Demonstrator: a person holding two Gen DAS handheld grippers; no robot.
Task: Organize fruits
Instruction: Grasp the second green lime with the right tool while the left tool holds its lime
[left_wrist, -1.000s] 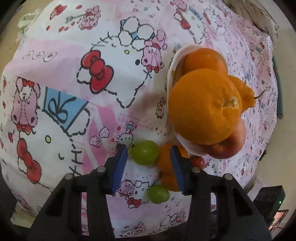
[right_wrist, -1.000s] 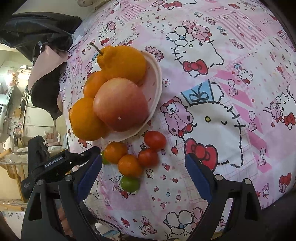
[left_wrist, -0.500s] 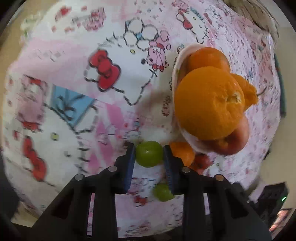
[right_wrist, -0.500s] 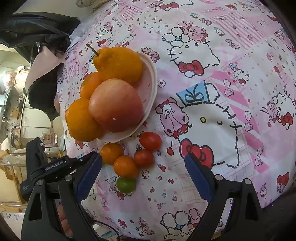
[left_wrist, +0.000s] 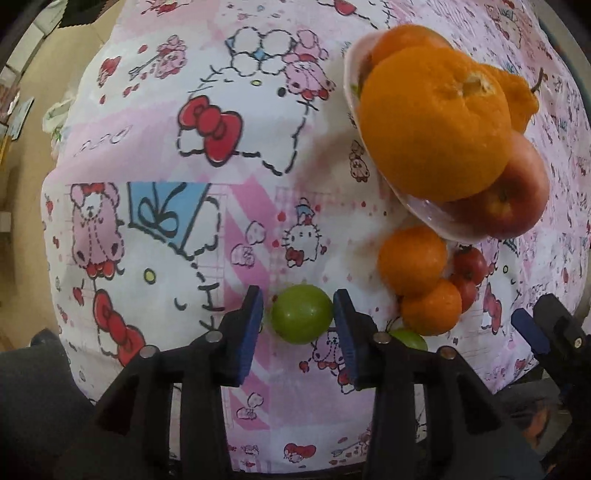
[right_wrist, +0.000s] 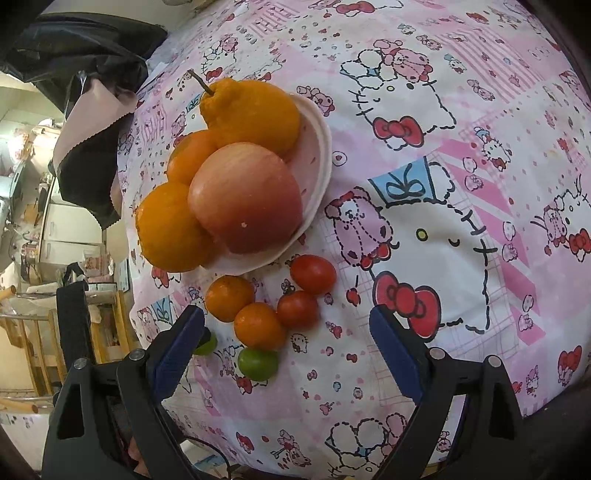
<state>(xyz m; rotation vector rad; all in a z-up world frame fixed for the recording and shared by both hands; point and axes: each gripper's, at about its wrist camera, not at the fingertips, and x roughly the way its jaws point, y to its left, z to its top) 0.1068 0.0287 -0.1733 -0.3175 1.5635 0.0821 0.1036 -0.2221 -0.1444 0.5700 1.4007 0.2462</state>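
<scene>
**Two green fruits off the plate, one between the left jaws**

One green fruit (left_wrist: 301, 314) sits on the cartoon-print tablecloth (left_wrist: 229, 192), directly between the blue pads of the left gripper (left_wrist: 298, 325). The jaws are opening: the right pad sits right at the fruit's skin, and a thin gap shows at the left pad, so the fruit is bracketed, not pinched. The gripper looks straight down on it.

Just to the right lies a cluster of small fruit on the cloth: two small oranges (left_wrist: 412, 260), one touching the other, two red tomatoes (left_wrist: 470, 263) beside them, and a second green fruit (left_wrist: 408, 338) half hidden behind the left gripper's arm. In the right wrist view that second green fruit (right_wrist: 258, 363) rests just below the lower small orange.

Above the cluster stands a pale pink plate (right_wrist: 317, 158), heaped with a big orange (left_wrist: 436, 125), a red apple (right_wrist: 245, 197), a knobbly stemmed citrus (right_wrist: 253, 112) and one more orange tucked behind.

The right gripper (right_wrist: 286, 354) hangs over the cluster with its fingers spread wide and nothing between them; the small fruits lie in the space ahead of its pads. One of its blue pads shows at the right edge of the left wrist view.
</scene>
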